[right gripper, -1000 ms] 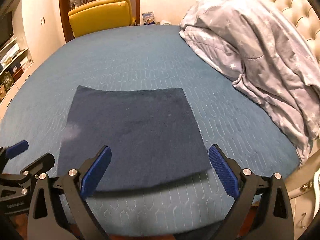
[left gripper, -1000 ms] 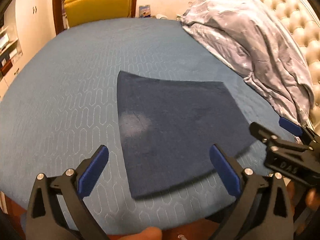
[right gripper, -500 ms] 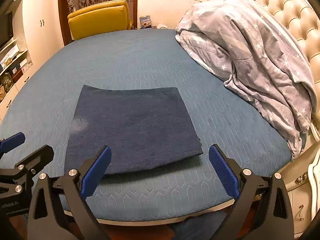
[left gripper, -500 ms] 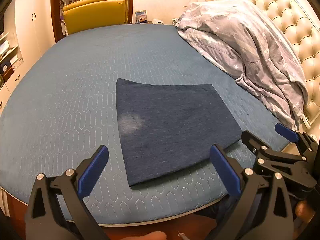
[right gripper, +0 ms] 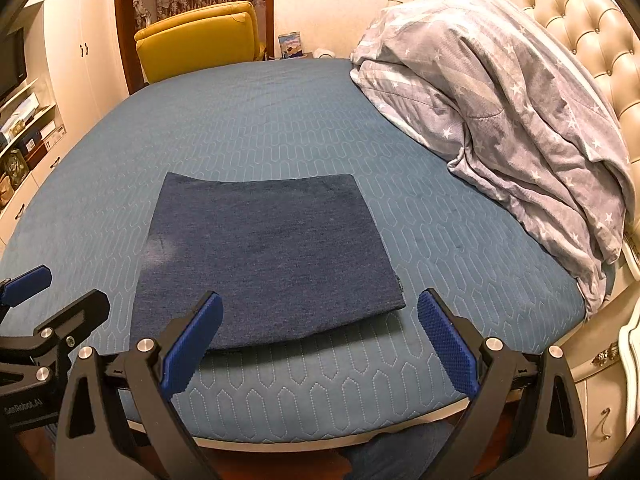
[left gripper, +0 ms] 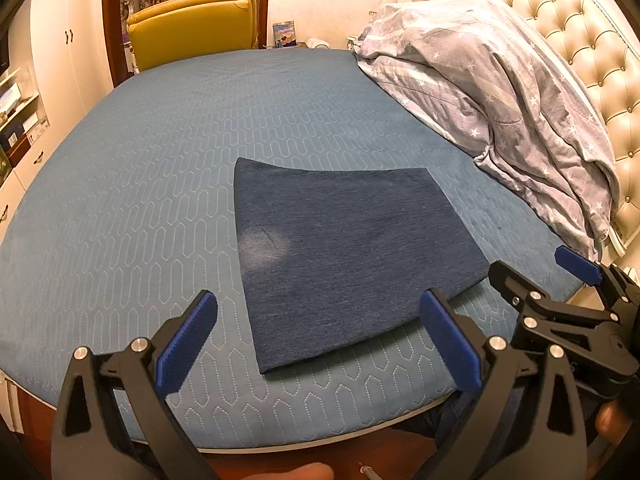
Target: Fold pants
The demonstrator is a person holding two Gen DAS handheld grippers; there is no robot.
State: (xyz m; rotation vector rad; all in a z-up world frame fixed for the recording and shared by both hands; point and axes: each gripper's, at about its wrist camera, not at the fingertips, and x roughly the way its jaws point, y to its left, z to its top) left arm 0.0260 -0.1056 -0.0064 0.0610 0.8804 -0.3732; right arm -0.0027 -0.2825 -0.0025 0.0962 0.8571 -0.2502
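Note:
The dark blue pants (left gripper: 344,252) lie folded into a flat square on the blue quilted bed (left gripper: 160,152), near its front edge. In the right wrist view the same square of pants (right gripper: 268,256) sits straight ahead. My left gripper (left gripper: 318,340) hangs open just off the bed's near edge, nothing between its blue pads. My right gripper (right gripper: 318,340) is open too, level with the front edge, holding nothing. In the left wrist view the right gripper (left gripper: 544,276) shows at the right; the left gripper (right gripper: 52,292) shows at the left of the right wrist view.
A crumpled grey star-patterned duvet (right gripper: 500,112) is heaped against the tufted cream headboard (right gripper: 580,32) on the right. A yellow armchair (right gripper: 200,40) stands behind the bed; white cupboards and shelves (right gripper: 60,60) line the left wall. A nightstand (right gripper: 608,380) sits at the lower right.
Both grippers have drawn back from the pants toward the bed's front edge and stayed open. The folded pants lie still on the bed.

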